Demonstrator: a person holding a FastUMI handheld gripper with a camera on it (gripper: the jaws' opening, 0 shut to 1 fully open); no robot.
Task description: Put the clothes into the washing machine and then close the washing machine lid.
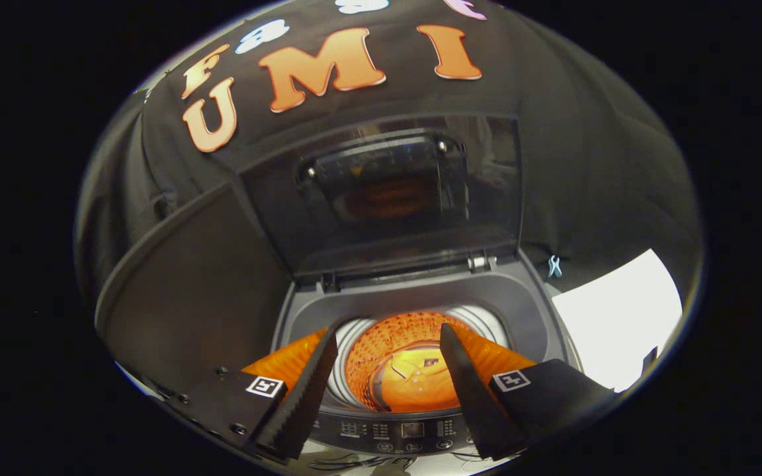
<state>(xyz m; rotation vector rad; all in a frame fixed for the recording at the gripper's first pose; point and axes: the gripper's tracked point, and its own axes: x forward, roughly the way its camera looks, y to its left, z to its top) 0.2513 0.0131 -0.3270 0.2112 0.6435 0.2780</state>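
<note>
Washing machine (421, 304) lid (394, 198) stands upright, open; empty tongs (387, 347) spread above drum (414, 370).

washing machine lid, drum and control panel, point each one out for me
washing machine lid (387, 192), gripper view, raised glass pane
drum (414, 370), gripper view, floor between the open gripper (387, 350) fingers
control panel (394, 433), gripper view, front strip of buttons

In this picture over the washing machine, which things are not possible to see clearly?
- Drum floor, gripper view: an orange glow washes it out, so I cannot tell whether clothes lie inside.
- Control panel: its marks are too small, and the fingers of the open claw cover both ends.
- Window in the raised lid: reflections hide what is behind it.
- White surface beside the machine: overexposed.
</note>
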